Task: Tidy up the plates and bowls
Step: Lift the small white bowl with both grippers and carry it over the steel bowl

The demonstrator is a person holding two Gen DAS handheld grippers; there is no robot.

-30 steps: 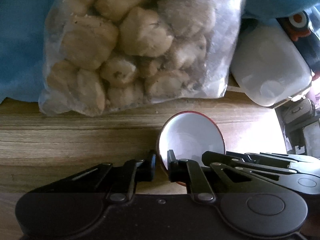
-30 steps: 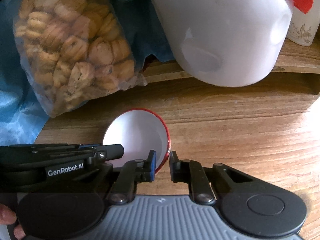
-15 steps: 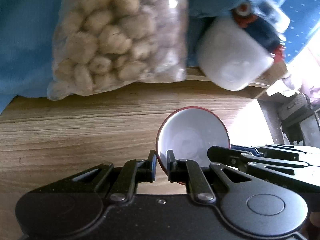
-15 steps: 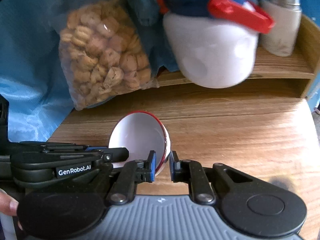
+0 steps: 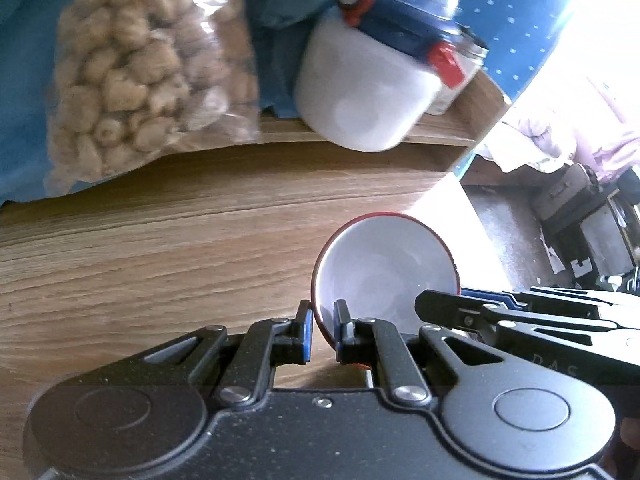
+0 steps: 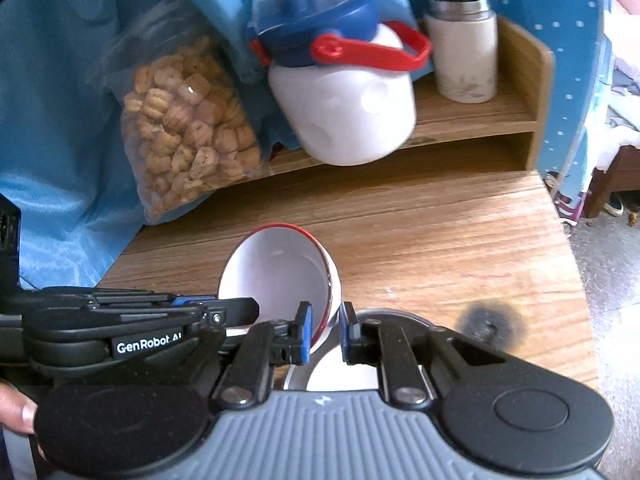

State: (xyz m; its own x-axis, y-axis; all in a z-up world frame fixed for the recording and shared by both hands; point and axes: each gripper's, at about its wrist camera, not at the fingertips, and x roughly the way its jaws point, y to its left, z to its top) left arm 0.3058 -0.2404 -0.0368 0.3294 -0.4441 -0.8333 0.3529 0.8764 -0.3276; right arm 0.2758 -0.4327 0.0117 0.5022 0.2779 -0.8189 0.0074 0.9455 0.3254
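Note:
A white bowl with a red rim hangs tilted above the wooden table, held by both grippers at once. My left gripper is shut on the bowl's left rim, one pad inside and one outside. My right gripper is shut on the opposite rim of the same bowl. In the right wrist view, the edge of a white round dish shows on the table just under the right gripper's fingers; most of it is hidden.
A clear bag of biscuits, a white jug with a blue lid and red handle and a white steel-topped flask stand on a low wooden shelf at the back. A dark burn mark sits near the table's right edge.
Both grippers have risen and drawn back from the shelf with the bowl between them. The bag and jug look smaller, and the white dish has come into view beneath the right gripper.

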